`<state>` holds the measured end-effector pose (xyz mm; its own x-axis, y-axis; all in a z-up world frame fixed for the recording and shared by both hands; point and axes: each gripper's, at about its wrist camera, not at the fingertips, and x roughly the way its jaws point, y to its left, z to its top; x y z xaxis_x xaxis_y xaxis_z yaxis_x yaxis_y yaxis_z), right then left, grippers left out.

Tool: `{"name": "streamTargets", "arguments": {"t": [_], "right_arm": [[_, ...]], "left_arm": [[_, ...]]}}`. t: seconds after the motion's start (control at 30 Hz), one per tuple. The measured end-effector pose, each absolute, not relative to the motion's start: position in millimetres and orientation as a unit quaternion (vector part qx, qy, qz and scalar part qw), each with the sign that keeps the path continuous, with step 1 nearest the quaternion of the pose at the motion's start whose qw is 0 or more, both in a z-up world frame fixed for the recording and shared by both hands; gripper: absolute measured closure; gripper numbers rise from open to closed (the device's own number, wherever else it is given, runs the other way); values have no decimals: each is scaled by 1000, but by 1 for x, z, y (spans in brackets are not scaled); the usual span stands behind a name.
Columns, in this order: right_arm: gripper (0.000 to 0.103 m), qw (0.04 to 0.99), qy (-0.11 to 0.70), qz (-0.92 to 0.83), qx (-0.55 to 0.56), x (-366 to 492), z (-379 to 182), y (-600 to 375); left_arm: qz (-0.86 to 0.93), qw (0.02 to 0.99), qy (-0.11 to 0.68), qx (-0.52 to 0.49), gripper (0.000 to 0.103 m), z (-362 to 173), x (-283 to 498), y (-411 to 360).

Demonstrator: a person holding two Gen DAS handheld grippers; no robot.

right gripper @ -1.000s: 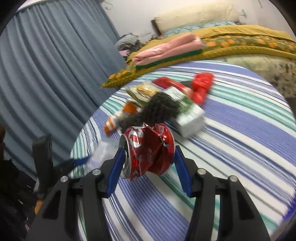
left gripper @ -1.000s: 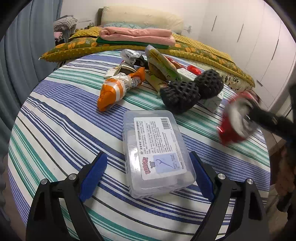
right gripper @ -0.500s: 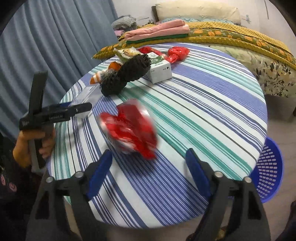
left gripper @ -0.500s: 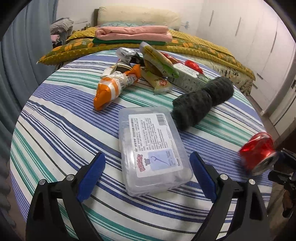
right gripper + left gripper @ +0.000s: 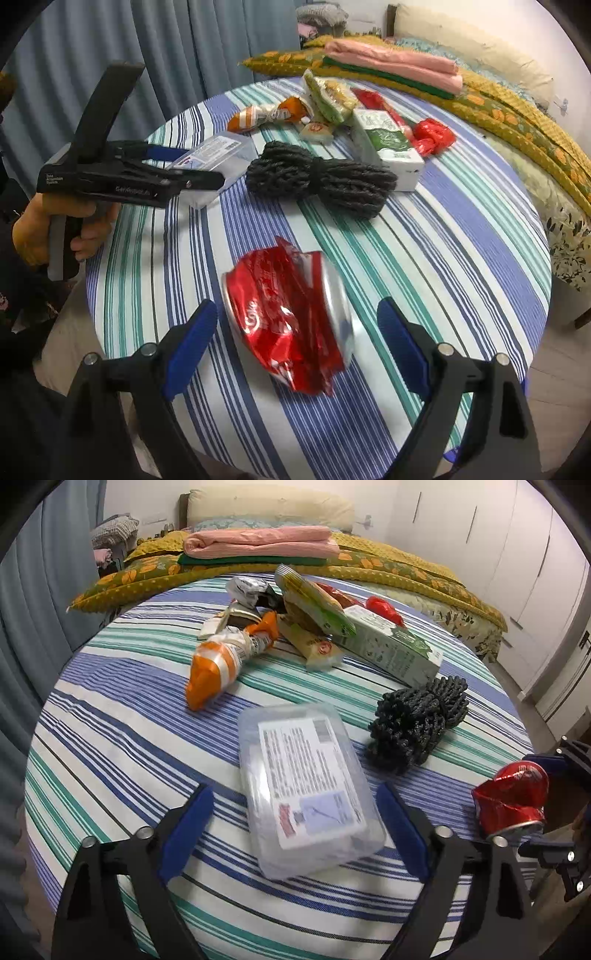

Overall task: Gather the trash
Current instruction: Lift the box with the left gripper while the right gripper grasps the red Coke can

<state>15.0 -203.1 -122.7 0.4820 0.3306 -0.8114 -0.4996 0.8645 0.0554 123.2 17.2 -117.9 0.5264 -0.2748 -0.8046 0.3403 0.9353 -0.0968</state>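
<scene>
Centrally, a round striped table (image 5: 461, 236) bears litter, with the clear plastic box (image 5: 306, 790) between the spread left gripper (image 5: 295, 830) and the crushed red can (image 5: 288, 317) between the right gripper (image 5: 295, 343), jaws just closing, apparently untouched.

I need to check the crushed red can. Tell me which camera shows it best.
The right wrist view: the crushed red can fills the centre, large, between the open pads of the right hand-held gripper, touching neither. The left wrist view catches it only small at its right edge.
</scene>
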Motion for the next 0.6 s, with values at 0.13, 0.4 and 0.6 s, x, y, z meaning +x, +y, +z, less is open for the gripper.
{"name": "streamTargets", "arguments": {"t": [0.13, 0.4, 0.6], "right_arm": [[49, 848, 464, 240, -92, 18, -119, -202], [53, 873, 436, 219, -26, 11, -101, -227], [54, 891, 413, 183, 40, 17, -90, -274]], "left_arm": [[-185, 868, 459, 44, 35, -116, 128, 15], [-179, 881, 436, 39, 39, -104, 109, 22], [-199, 889, 412, 7, 41, -76, 91, 16]]}}
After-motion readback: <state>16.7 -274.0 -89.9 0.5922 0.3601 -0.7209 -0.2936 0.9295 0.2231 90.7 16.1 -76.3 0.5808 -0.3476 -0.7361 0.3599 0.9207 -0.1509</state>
